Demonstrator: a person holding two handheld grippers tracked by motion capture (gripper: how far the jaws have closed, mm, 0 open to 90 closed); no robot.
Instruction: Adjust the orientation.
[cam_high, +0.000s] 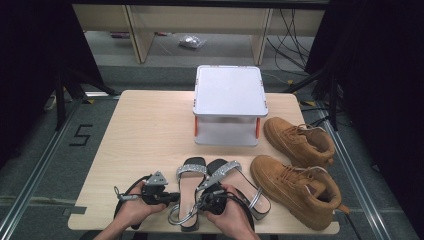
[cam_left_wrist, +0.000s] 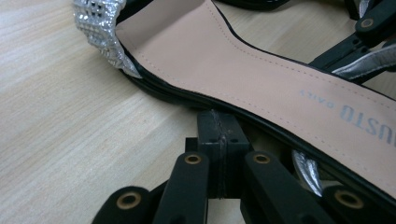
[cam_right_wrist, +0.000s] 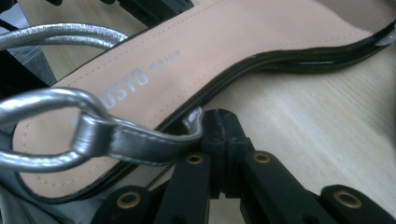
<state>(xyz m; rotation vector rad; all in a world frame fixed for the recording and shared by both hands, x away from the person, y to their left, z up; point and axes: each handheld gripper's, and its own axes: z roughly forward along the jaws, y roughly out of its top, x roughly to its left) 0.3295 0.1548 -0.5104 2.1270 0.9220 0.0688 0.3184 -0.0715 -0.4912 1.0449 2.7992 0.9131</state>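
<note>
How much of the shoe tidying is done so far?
Barely started. The white box has its lid on, and both tan boots sit beside it on the table. Both sandals lie near the front edge. The left gripper and right gripper, both shut, flank the left sandal at its sides, gripping nothing. Moving all four shoes is left.

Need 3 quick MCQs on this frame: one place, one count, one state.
1. Where does the white box stand? A near edge B far middle of the table C on the floor
2. How many tan boots? A one B two C three
3. How do the left gripper jaws stand? A wide open B shut, nothing between C clamped on a boot

B: it sits at the far edge, centred.
B: two boots lie at the right.
B: jaws meet beside the sandal sole.
</note>
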